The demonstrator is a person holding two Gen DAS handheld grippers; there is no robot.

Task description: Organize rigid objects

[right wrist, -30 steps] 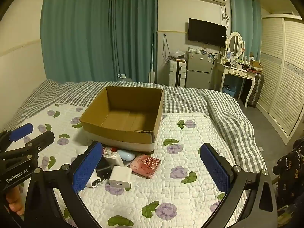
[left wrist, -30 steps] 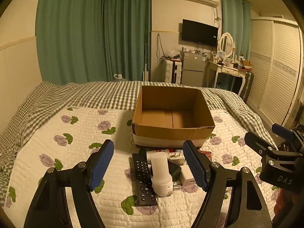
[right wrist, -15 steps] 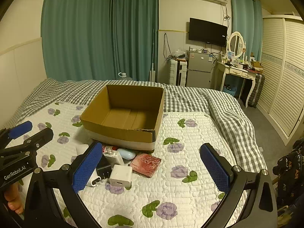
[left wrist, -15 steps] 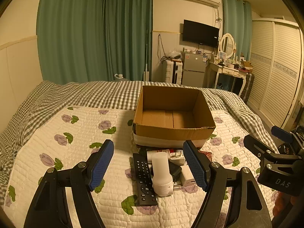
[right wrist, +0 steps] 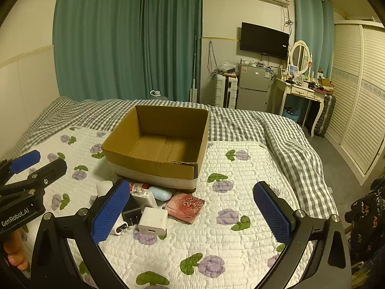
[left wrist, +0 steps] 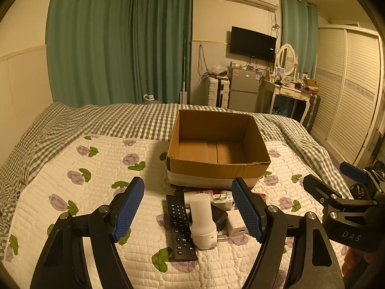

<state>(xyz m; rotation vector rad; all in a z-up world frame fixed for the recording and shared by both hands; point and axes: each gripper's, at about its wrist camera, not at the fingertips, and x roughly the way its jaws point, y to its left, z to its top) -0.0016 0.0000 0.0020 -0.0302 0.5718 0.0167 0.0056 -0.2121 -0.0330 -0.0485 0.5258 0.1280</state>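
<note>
Dim warm light, fisheye-warped edges

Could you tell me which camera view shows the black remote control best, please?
The left wrist view: the black remote control lies fully visible on the quilt, beside the white bottle. In the right wrist view I cannot make it out.

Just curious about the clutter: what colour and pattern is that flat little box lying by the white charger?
The flat box is pinkish red with a rose design, clearest in the right wrist view.
</note>
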